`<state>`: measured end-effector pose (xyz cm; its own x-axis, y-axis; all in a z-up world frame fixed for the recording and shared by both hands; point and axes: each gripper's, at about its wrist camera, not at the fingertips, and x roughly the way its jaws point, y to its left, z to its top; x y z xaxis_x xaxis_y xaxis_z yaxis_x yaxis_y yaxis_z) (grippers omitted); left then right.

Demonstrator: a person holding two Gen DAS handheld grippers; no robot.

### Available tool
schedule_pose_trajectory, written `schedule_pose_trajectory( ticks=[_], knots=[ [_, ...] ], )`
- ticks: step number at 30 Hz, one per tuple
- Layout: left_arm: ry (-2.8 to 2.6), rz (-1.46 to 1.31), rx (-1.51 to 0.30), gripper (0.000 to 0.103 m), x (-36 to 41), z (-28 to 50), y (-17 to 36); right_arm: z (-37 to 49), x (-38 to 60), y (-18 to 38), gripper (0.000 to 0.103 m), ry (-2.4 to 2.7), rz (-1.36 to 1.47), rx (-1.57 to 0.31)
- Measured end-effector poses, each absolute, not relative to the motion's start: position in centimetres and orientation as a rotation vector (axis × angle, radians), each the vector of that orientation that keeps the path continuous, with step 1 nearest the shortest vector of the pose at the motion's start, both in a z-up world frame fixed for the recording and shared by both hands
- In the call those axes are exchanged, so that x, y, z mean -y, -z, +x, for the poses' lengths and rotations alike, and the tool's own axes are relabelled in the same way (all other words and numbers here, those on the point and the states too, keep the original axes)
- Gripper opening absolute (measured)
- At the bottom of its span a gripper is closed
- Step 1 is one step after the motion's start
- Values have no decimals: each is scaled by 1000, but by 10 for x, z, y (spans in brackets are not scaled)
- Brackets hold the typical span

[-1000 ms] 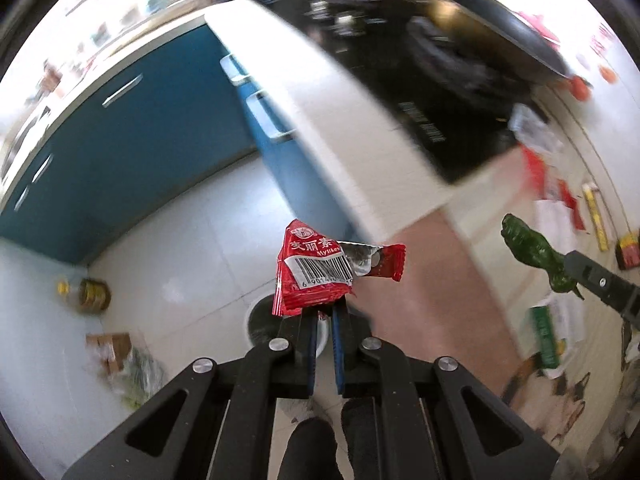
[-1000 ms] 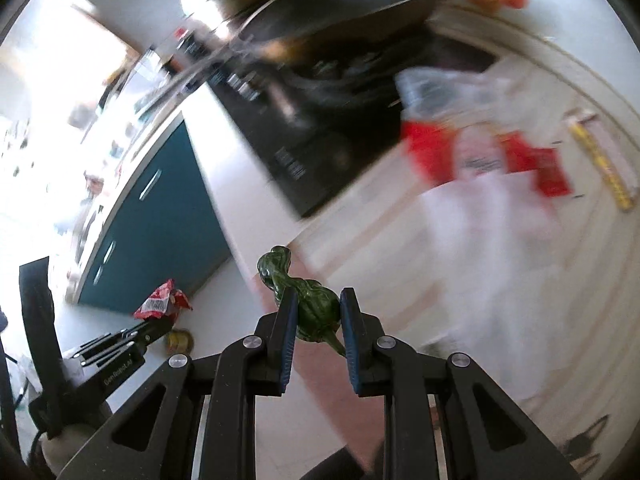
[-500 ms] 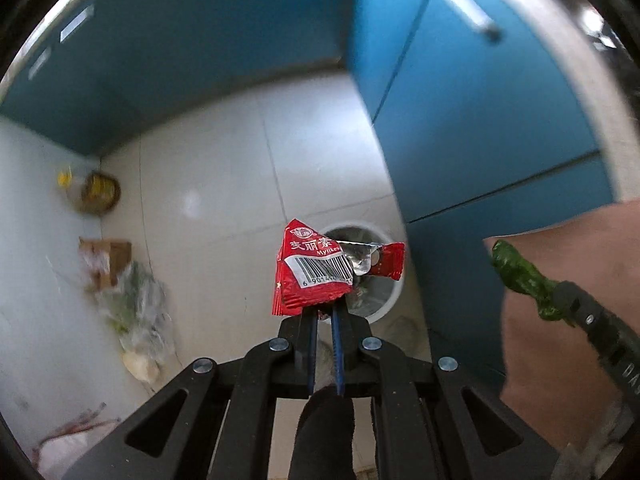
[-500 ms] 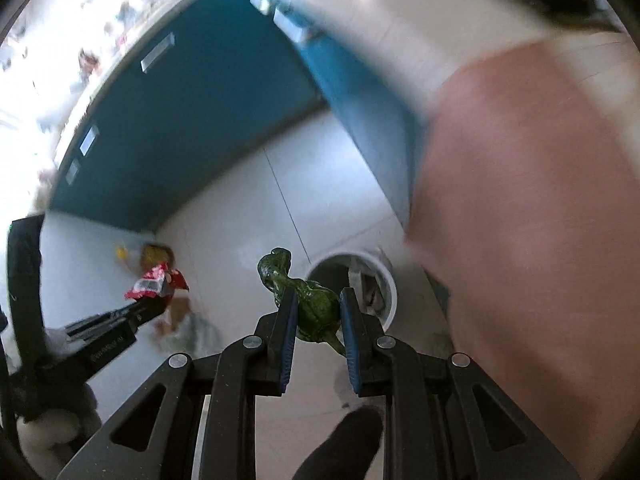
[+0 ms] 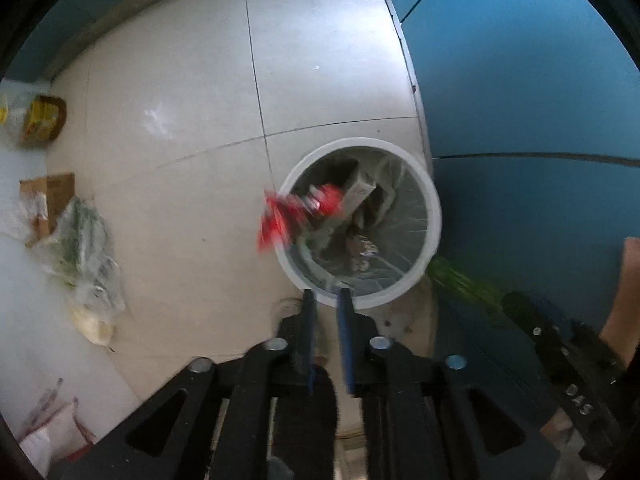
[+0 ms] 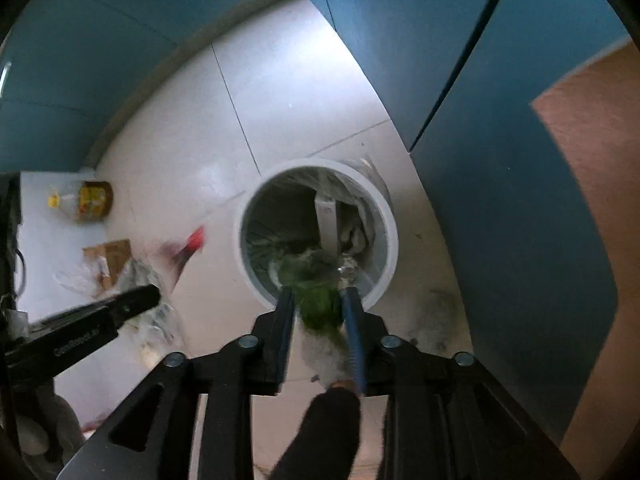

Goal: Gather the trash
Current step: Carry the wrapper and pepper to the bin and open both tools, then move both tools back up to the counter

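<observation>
Left gripper opening, nothing between its jaws; red wrapper blurred, in the air at the rim of the bin. Right gripper opening too; green pepper blurred between the jaws, pads seemingly off it. Wrapper: light, crinkly, likely drifts; pinch an edge. Pepper: firm, slick; grip mid-body.

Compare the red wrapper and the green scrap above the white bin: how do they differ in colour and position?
The red wrapper is bright red; the green scrap is leafy green. The wrapper is clear of the left claw, blurred near the white bin rim; the scrap sits between the right claw fingers, whose jaws are opening. Both are blurred above the bin.
</observation>
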<state>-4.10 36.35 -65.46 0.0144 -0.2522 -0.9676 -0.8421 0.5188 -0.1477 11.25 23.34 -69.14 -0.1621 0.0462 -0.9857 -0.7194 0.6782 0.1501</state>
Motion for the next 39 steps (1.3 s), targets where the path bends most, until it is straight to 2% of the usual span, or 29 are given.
schedule_pose_trajectory(
  ticks=[1, 2, 3, 5, 8, 9, 10, 13, 16, 22, 25, 28, 31, 35, 37, 39],
  knots=[
    [-611, -958, -1533, 66, -363, -41, 652, 113, -233, 692, 52, -740, -565, -1599],
    [-622, -943, -1529, 102, -363, -43, 649, 113, -233, 690, 53, -739, -581, -1589],
    [-638, -926, -1518, 103, -366, -46, 642, 113, -232, 687, 53, -739, -598, -1577],
    [-673, -906, -1514, 103, -368, -56, 628, 113, -232, 677, 65, -730, -620, -1559],
    [-716, -906, -1493, 103, -375, -71, 609, 113, -235, 654, 68, -721, -633, -1550],
    [-734, -897, -1480, 103, -376, -76, 598, 112, -234, 645, 73, -720, -638, -1539],
    [-754, -888, -1470, 103, -377, -83, 586, 112, -233, 633, 81, -720, -640, -1531],
    [-816, -881, -1430, 103, -378, -97, 551, 107, -225, 600, 84, -720, -648, -1516],
    [-866, -843, -1389, 103, -377, -107, 510, 100, -218, 568, 94, -733, -648, -1499],
    [-935, -660, -1245, 103, -356, -116, 380, 84, -210, 465, 94, -823, -569, -1443],
    [-946, -571, -1108, 103, -338, -109, 296, 85, -197, 382, 98, -883, -451, -1369],
    [-946, -485, -977, 103, -316, -91, 223, 96, -170, 288, 98, -952, -286, -1213],
    [-919, -393, -874, 103, -292, -62, 167, 110, -137, 218, 98, -953, -186, -1052],
    [-837, -287, -867, 103, -261, -4, 136, 153, -72, 151, 98, -821, -110, -963],
    [-847, -228, -902, 103, -244, 32, 140, 183, -40, 142, 98, -743, -110, -979],
    [-855, -192, -940, 103, -230, 68, 153, 214, -11, 145, 93, -670, -122, -998]
  ],
)
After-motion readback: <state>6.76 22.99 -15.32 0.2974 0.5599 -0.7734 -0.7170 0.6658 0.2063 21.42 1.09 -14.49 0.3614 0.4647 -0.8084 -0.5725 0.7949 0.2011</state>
